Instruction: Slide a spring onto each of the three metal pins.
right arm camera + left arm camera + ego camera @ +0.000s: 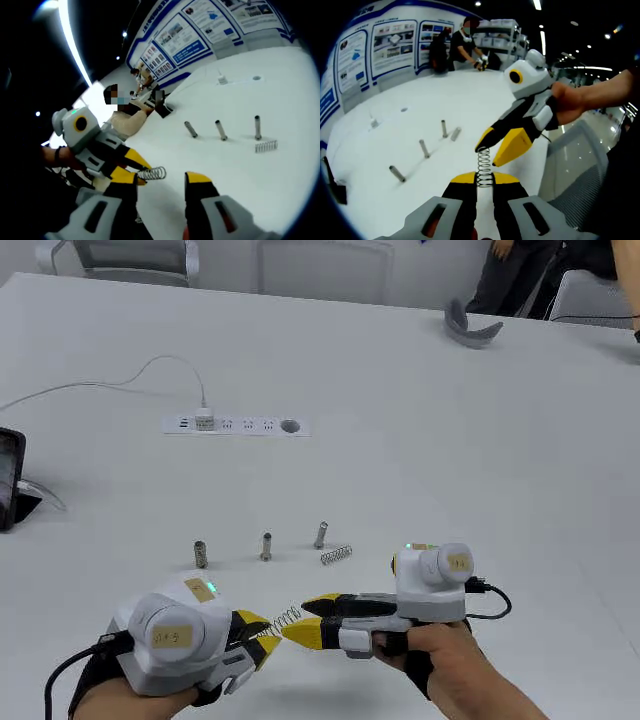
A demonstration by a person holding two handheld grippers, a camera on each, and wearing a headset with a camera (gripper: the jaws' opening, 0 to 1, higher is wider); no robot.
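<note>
Spring up off table, one end pinched in left gripper tips. Long axis points straight out at right gripper, whose jaws are spread wide, free end right by one tip, unclamped. Three pins stand upright further out. Spare spring lies beside rightmost pin. Looks like handoff.
</note>
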